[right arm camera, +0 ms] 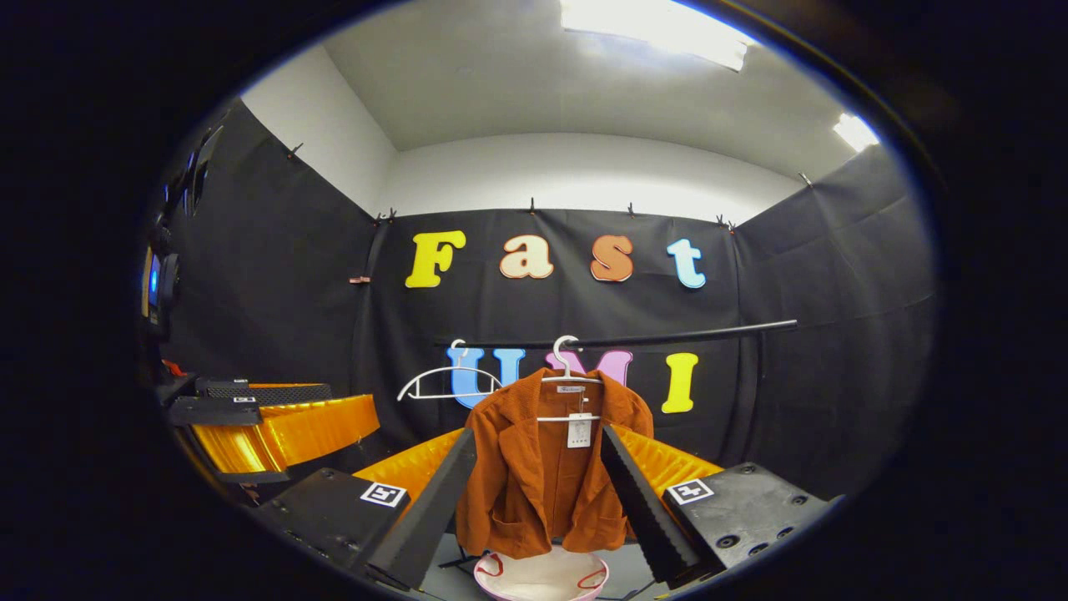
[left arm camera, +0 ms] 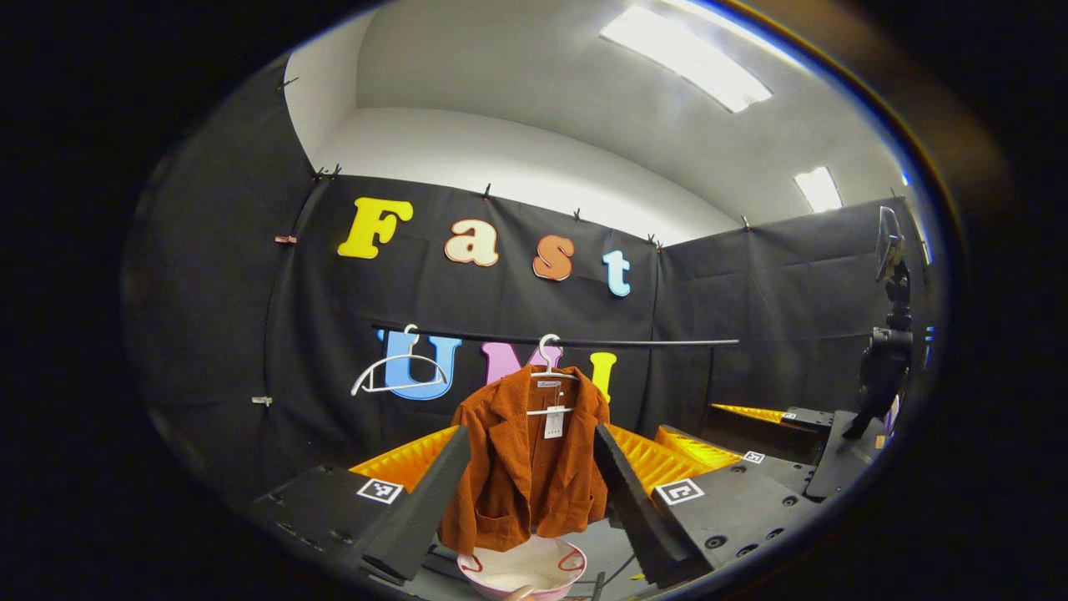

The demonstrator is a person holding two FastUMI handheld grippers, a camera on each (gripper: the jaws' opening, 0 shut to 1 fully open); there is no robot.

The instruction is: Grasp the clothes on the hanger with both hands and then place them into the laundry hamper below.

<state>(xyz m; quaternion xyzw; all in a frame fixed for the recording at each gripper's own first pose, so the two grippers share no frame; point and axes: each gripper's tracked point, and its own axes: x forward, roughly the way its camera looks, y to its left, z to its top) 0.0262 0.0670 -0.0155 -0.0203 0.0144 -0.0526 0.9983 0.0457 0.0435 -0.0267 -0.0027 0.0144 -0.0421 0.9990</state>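
We hold both grippers up in front of the orange jacket [left arm camera: 527, 455], and neither one touches it yet. In the left gripper view the left gripper [left arm camera: 531, 488] has its two black fingers spread wide, with the jacket framed in the gap between them but well beyond the tips. In the right gripper view the right gripper [right arm camera: 538, 492] is likewise released, fingers apart, nothing between the pads.

The jacket hangs on a white hanger [right arm camera: 569, 386] hooked over the black rail [right arm camera: 667, 337] at the far side of the booth. A paper tag [right arm camera: 578, 431] dangles at its open front. A second, bare hanger [right arm camera: 449, 382] sits on the same rail just to the left. Directly under the jacket's hem stands the pale hamper [right arm camera: 541, 578] with red handles, near the bottom of both views.

As we judge it, the step in hand is the approach. To do it well, we would bring each gripper forward to its own side of the jacket, left to the left shoulder, right to the right, and close on thick cloth near the shoulders instead of the loose front panels or the tag. Both fingers should bite fabric, not the hanger's arm. We would then lift enough to slip the shoulders free, or the hook may drag along the rail and knock the bare hanger. The hamper sits straight below, so a plain downward carry should do.
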